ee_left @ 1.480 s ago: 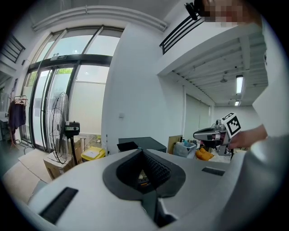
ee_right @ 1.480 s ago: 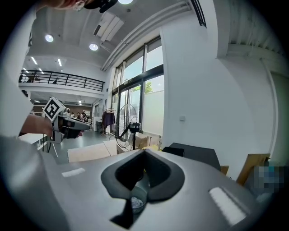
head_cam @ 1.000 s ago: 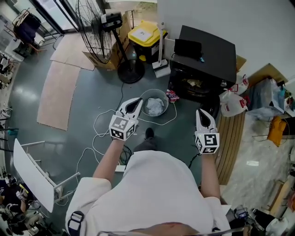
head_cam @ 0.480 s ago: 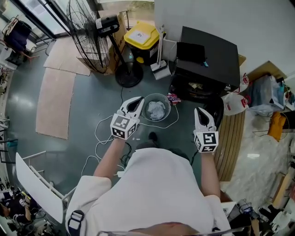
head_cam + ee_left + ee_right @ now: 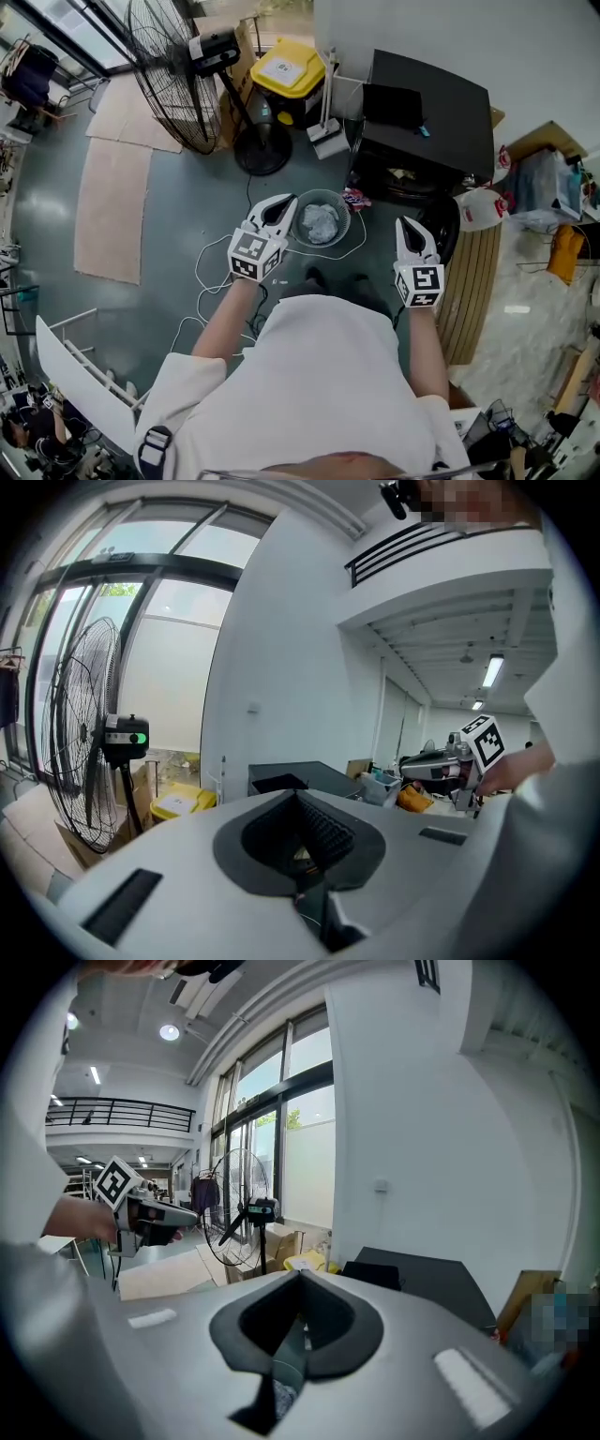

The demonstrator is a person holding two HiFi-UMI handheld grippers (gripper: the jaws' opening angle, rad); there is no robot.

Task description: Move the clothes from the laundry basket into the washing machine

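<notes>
While clothes (image 5: pixel 320 223) lie bundled in laundry basket (image 5: pixel 302 208), left gripper (image 5: pixel 284 201) hangs above its left side, right gripper (image 5: pixel 405 223) near washing machine (image 5: pixel 431 103); both closed, empty. Advise: open jaws before descent, bite deep into bundle centre.

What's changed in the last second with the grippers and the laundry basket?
The left gripper and right gripper edged forward with the person, slightly closer to the laundry basket and washing machine. Nothing was taken hold of or let go. Both stay shut and empty; the clothes stay in the basket.
</notes>
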